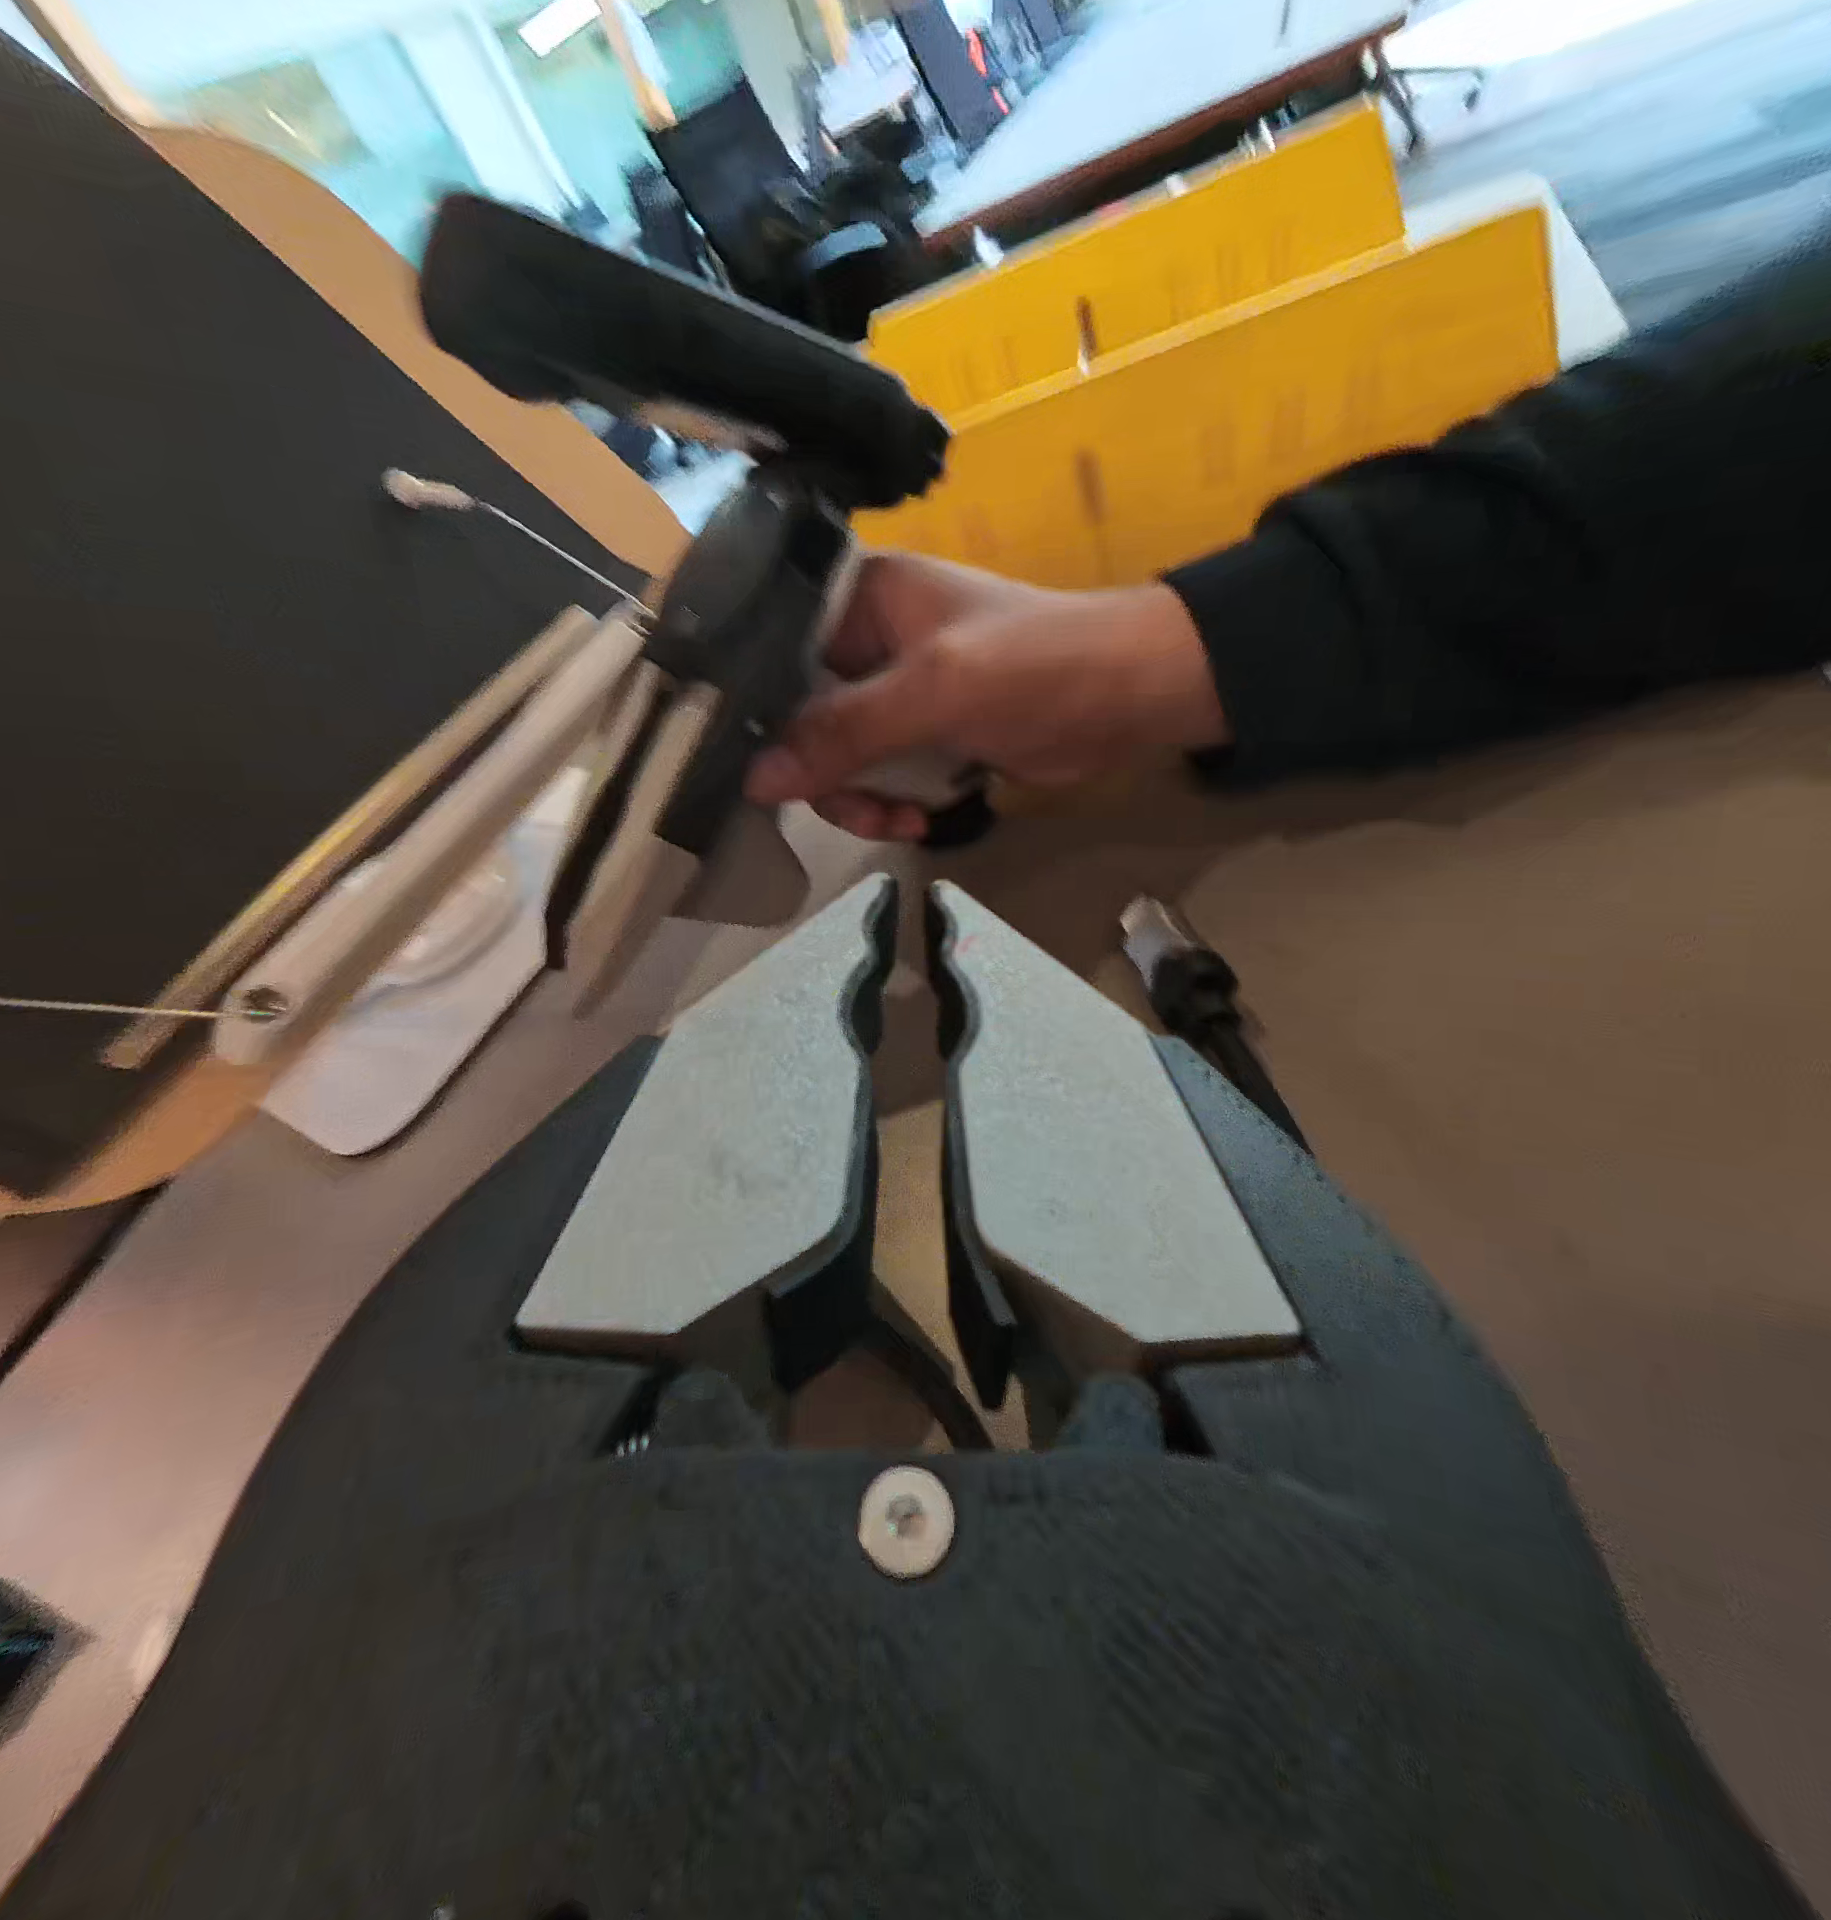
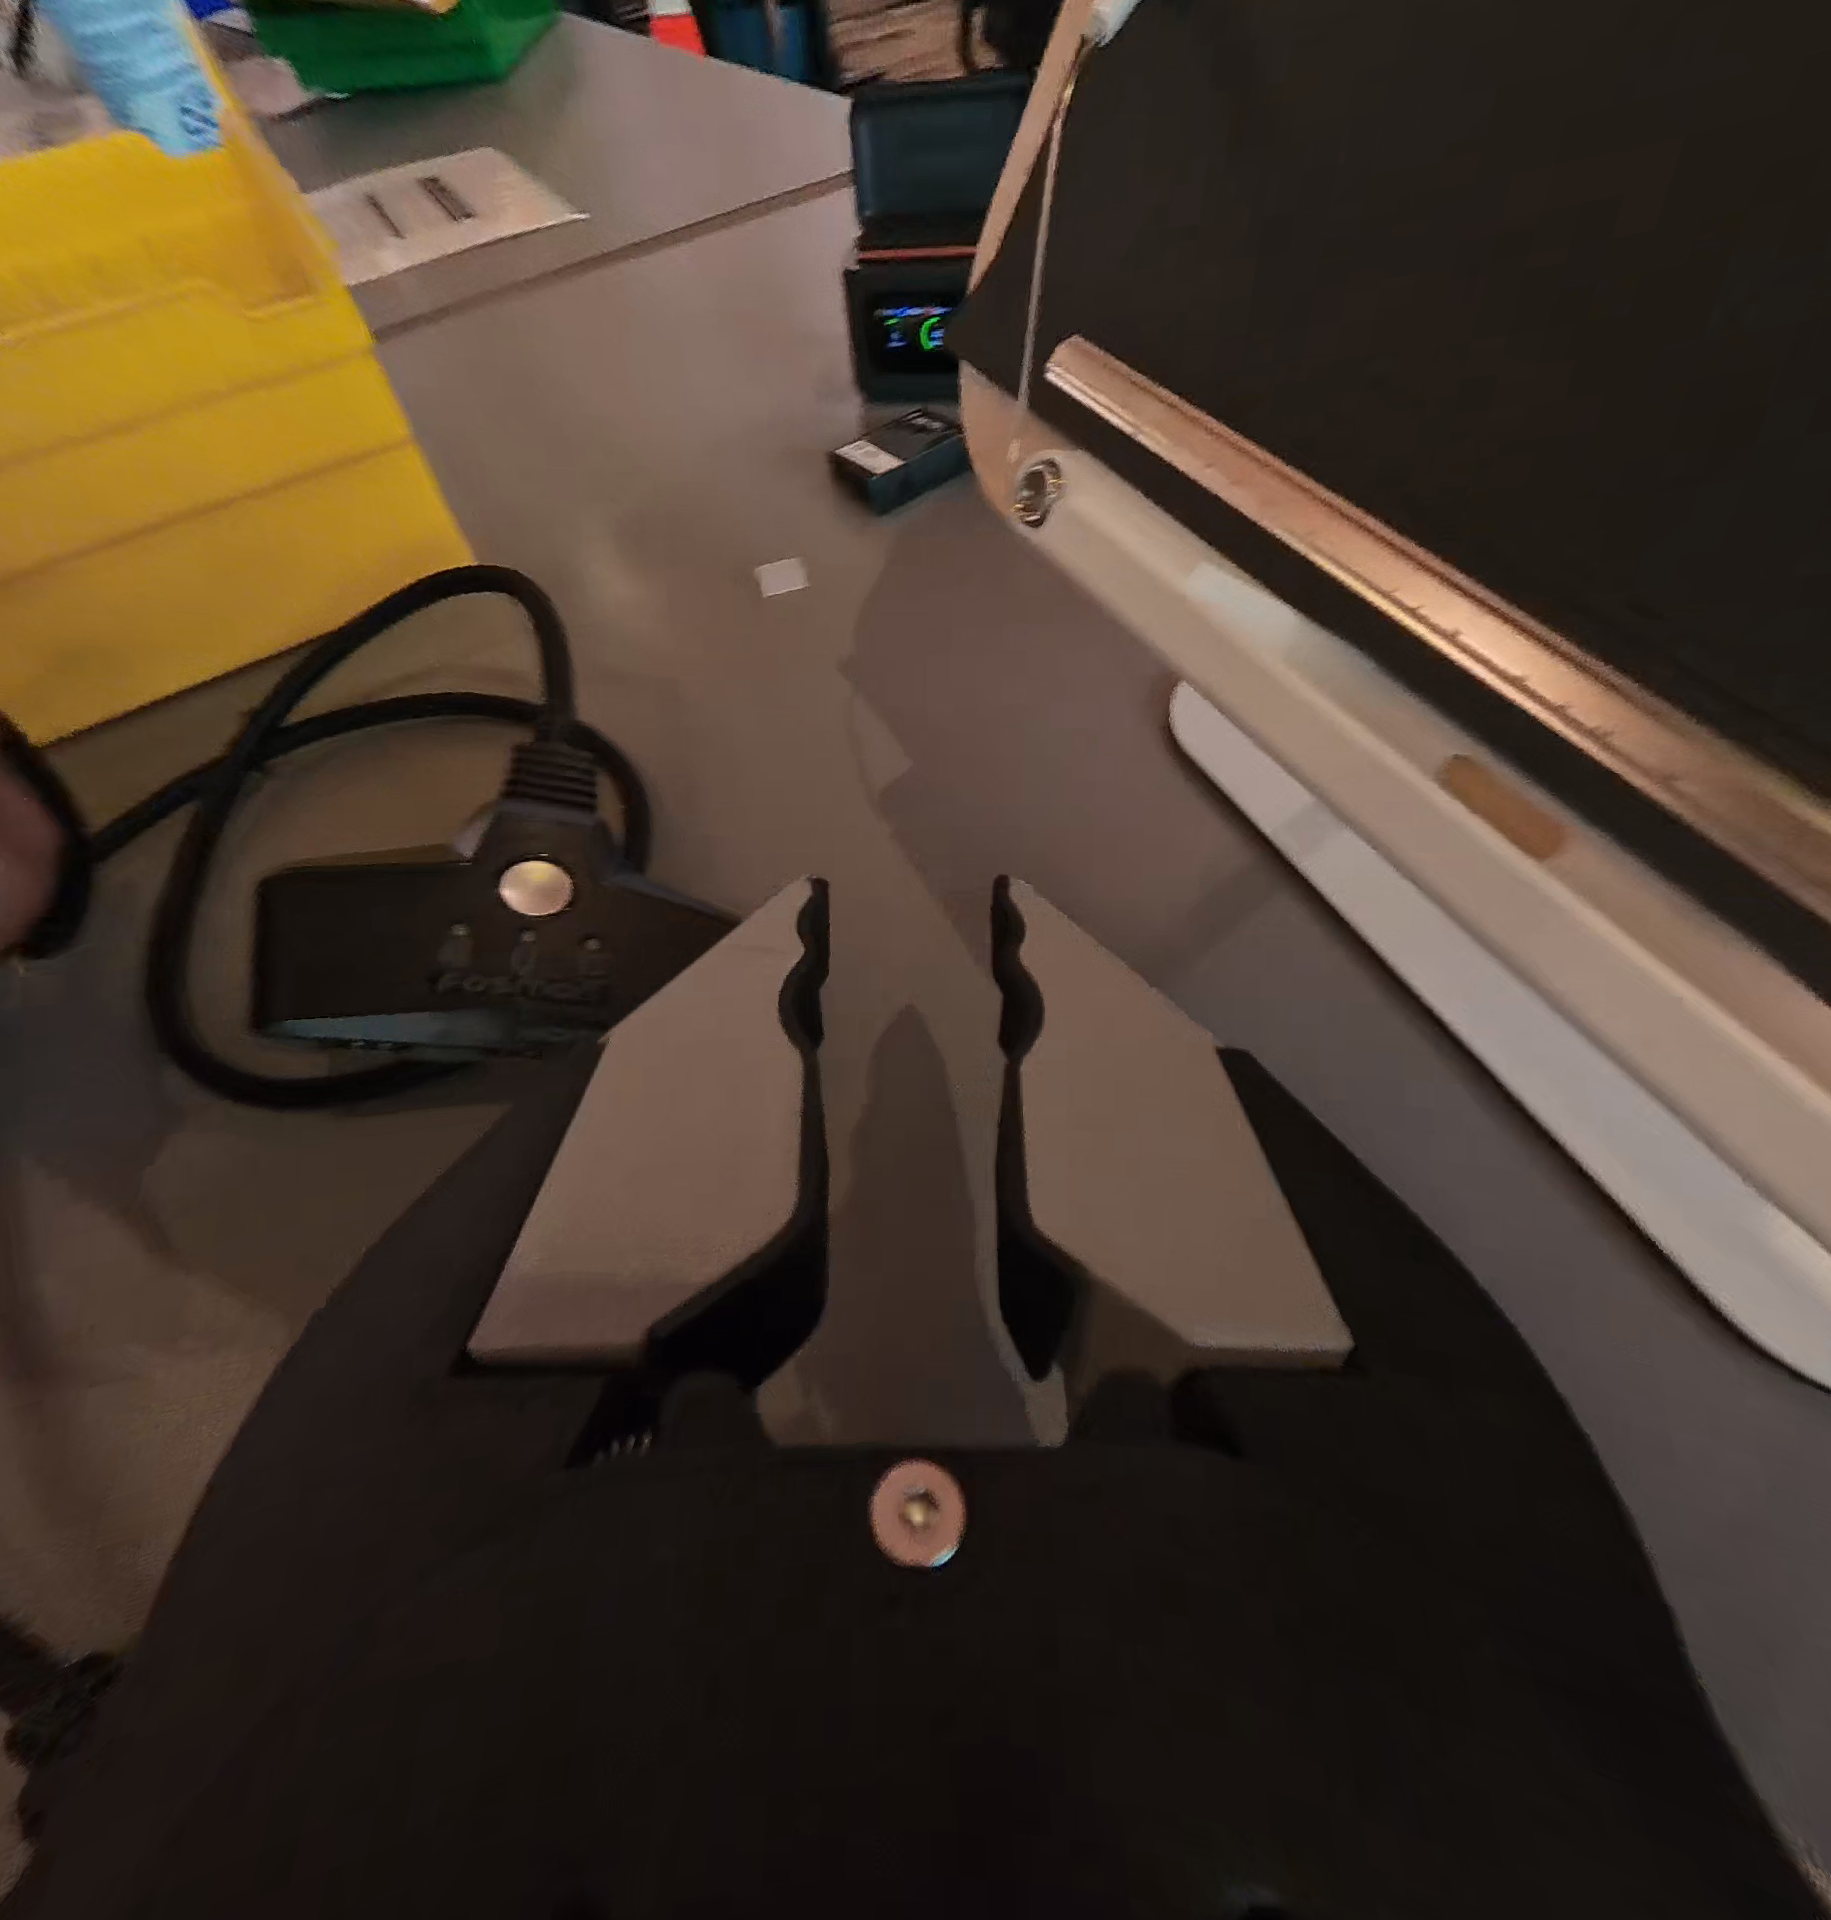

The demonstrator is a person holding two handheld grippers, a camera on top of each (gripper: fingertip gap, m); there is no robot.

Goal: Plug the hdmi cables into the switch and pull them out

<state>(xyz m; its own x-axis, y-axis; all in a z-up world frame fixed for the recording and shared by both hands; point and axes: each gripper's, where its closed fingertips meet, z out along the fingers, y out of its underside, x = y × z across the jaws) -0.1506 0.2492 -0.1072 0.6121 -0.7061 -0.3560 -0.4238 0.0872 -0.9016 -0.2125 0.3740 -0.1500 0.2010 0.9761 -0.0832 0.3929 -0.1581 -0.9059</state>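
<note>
Left claw (image 1: 911,904): fingers nearly together, a thin gap between the tips, nothing held. An HDMI plug (image 1: 1186,971) lies on the table (image 1: 1513,1091) just right of its tips. Right claw (image 2: 906,914): fingers apart, empty. The black switch (image 2: 443,961), one cable (image 2: 267,748) attached, sits at left centre of the frame, beside the left fingertip.
</note>
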